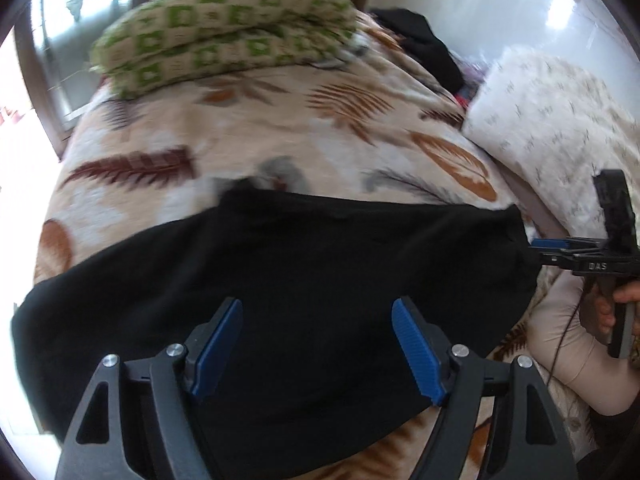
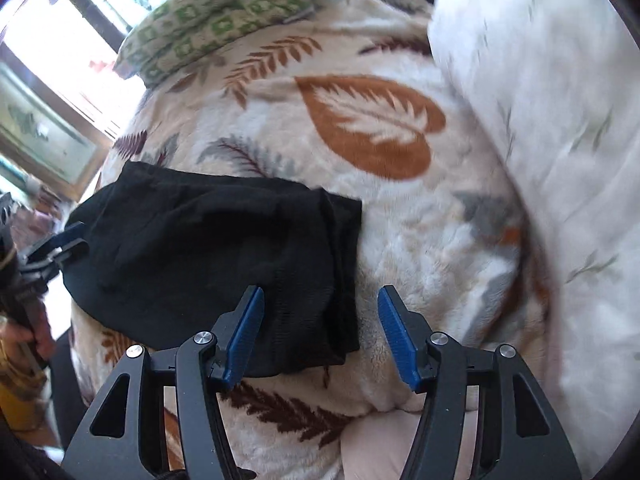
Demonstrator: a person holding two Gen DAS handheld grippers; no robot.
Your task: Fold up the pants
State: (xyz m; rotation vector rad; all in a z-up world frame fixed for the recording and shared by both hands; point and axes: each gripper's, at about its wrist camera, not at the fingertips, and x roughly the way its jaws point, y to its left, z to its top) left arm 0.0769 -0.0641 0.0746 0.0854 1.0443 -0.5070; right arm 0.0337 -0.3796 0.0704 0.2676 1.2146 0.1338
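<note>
Black pants point(image 1: 280, 280) folded mid-frame on the leaf-print bed point(image 1: 240, 140), your left tool point(image 1: 318, 344) spread above them, your right tool point(image 2: 320, 336) spread over their edge, pinching nothing.

Leaf-print blanket point(image 1: 248, 128), green-patterned pillow point(image 1: 224, 32)

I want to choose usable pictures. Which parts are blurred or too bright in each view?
Left wrist view: the green pillow and white pillow are smeared, the window is overexposed. Right wrist view: the white pillow is blurred, the window glares; the black pants lose detail.
</note>
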